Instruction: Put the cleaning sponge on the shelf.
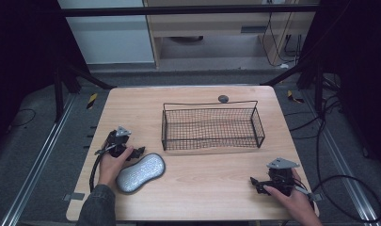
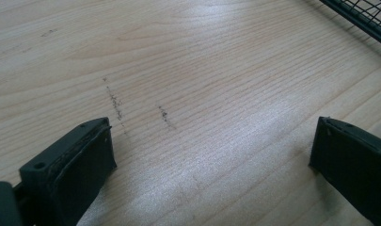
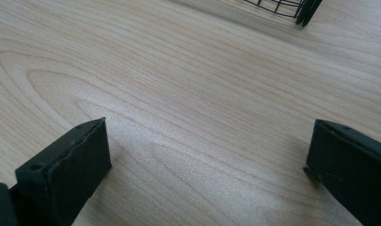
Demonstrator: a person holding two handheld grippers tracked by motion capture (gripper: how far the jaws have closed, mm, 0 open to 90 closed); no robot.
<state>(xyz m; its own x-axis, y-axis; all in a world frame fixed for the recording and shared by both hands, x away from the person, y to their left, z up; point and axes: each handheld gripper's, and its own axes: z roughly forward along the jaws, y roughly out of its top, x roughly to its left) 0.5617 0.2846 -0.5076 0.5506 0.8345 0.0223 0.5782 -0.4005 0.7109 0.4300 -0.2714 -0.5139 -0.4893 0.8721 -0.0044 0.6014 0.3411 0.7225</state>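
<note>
A silvery, sparkly oval pouch [image 1: 141, 173] is lying flat on the wooden table [image 1: 211, 188], down at about seven o'clock from the table's middle, tilted with its far end pointing toward one o'clock. The left gripper [image 1: 140, 151] is sitting just at the pouch's eleven o'clock, the left hand [image 1: 114, 165] wrapping around its body, right beside the pouch's near-left edge. In the left gripper view its jaws are standing wide apart over bare wood with a few dark scuff marks [image 2: 115, 101], gripping nothing. At the pouch's one o'clock, the black wire basket [image 1: 210, 126] is resting mid-table, and a small dark round object [image 1: 223, 98] is sitting just beyond its far rim. Over at four o'clock on the table the right gripper [image 1: 253, 181] is lying under the right hand [image 1: 296, 200], jaws likewise spread wide and holding nothing, the basket corner [image 3: 306, 12] peeking in at the right gripper view's one o'clock
</note>
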